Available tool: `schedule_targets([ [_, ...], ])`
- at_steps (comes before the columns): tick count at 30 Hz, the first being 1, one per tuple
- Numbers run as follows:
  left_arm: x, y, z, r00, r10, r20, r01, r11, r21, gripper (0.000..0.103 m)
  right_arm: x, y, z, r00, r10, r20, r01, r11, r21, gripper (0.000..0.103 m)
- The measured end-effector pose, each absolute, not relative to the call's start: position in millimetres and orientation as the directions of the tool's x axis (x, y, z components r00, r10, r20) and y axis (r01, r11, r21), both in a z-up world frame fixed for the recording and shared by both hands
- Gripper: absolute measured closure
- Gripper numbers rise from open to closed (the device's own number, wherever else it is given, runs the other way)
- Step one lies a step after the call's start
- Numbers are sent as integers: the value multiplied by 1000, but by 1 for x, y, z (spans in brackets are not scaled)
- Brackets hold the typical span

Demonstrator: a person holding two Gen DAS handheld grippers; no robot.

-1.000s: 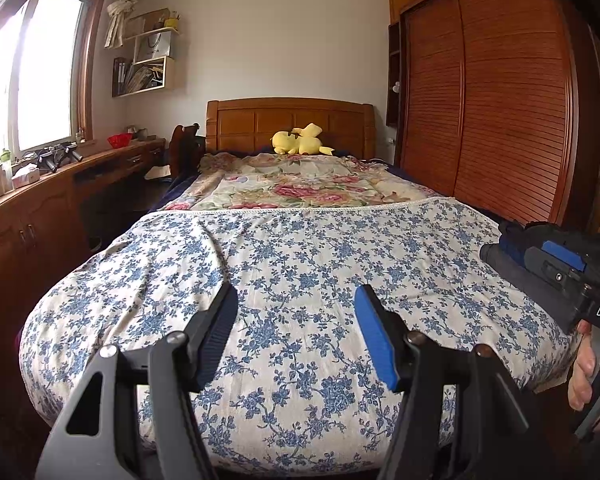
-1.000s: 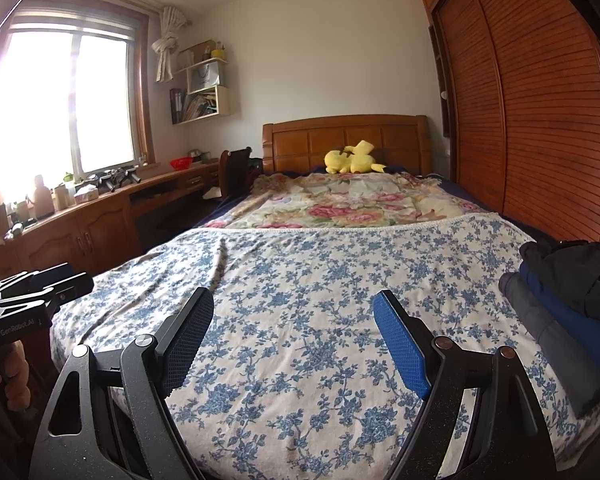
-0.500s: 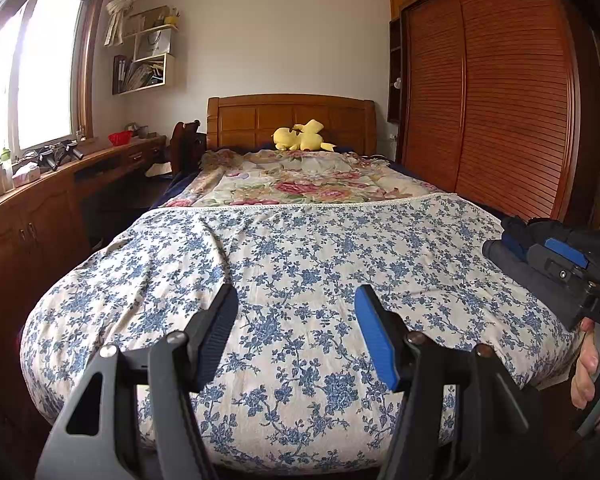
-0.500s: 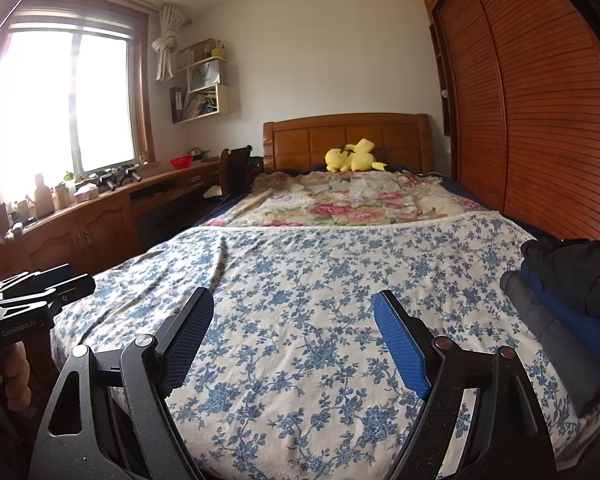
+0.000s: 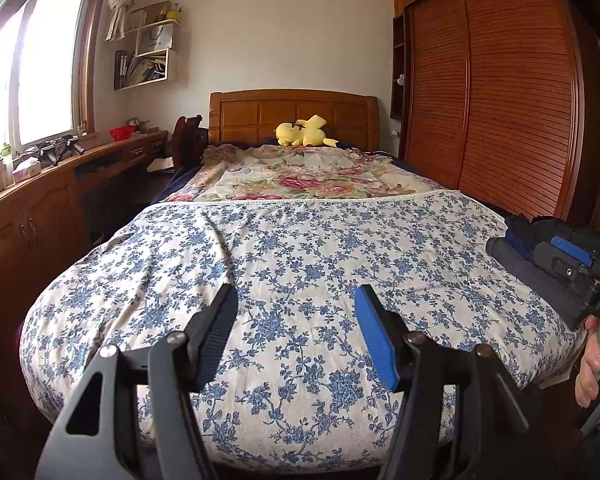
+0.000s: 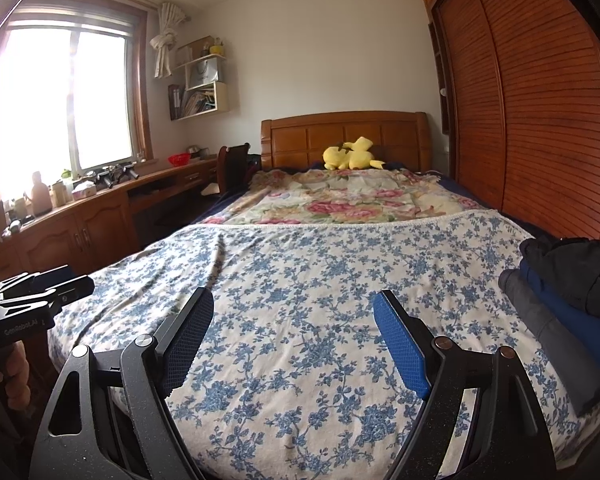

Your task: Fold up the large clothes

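Note:
A stack of folded dark clothes, black over blue over grey, lies on the right edge of the bed's blue-flowered cover. My right gripper hovers open over the foot of the bed, left of the stack, with nothing between its fingers. My left gripper also stands open and holds nothing above the same cover. In the left wrist view the right gripper partly hides the clothes stack, and a hand grips its handle. The left gripper shows at the left edge of the right wrist view.
A rose-patterned quilt and a yellow plush toy lie toward the wooden headboard. A slatted wardrobe runs along the right. On the left a long wooden desk stands under the window, with a chair beside it.

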State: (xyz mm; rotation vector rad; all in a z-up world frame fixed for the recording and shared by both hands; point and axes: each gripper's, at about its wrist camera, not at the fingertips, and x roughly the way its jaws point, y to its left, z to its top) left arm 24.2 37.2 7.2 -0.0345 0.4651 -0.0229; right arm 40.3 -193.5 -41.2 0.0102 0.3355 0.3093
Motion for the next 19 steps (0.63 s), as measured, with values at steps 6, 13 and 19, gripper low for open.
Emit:
schedule_targets([
  [6,25,39,5,892,-30,-450,14,999,-40,43,42,-194,-41,897,300,-325,-297,953,59,19],
  [13,25,38,3,892,-35,-450,17,999,-43,43,43,-194,-42,896,298,-329,-296,953,57,19],
  [19,24,38,4,894,-35,-446,18,999,-43,43,43,-194,-43,895,301,-329,-298,953,60,19],
])
